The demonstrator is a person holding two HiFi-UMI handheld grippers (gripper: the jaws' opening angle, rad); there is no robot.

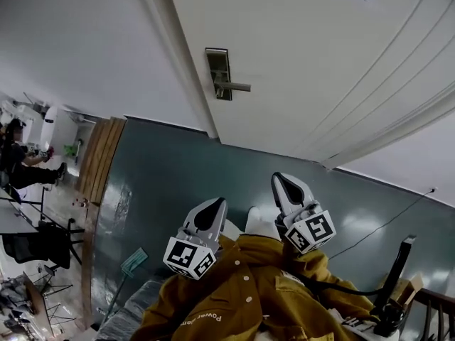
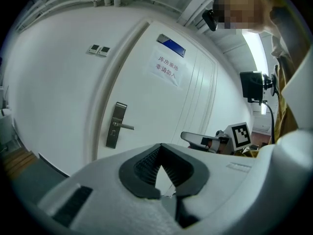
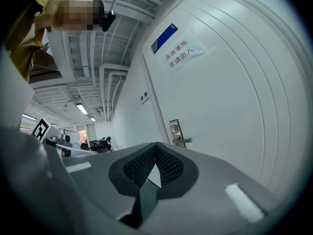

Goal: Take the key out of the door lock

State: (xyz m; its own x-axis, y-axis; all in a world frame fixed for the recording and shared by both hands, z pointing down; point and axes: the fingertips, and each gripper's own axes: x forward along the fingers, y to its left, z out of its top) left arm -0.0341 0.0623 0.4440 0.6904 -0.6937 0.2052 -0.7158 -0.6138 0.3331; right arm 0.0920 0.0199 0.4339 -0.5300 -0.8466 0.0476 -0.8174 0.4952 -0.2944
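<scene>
The white door (image 1: 320, 55) carries a metal lock plate (image 1: 219, 73) with a lever handle (image 1: 234, 87). The plate shows again in the left gripper view (image 2: 116, 125) and in the right gripper view (image 3: 176, 132). A key is too small to make out in any view. My left gripper (image 1: 217, 204) and right gripper (image 1: 279, 179) are held close to my yellow jacket (image 1: 249, 290), well back from the door. Both point toward the lock. The left gripper (image 2: 160, 153) is shut with nothing in it. The right gripper (image 3: 155, 150) also looks shut and empty.
A paper sign (image 2: 166, 67) and a blue plate (image 2: 171, 44) hang high on the door. Wall switches (image 2: 99, 49) sit left of the frame. The floor (image 1: 178, 183) is teal, with a cable (image 1: 384, 226) at the right. Desks and a person (image 1: 21, 162) are far left.
</scene>
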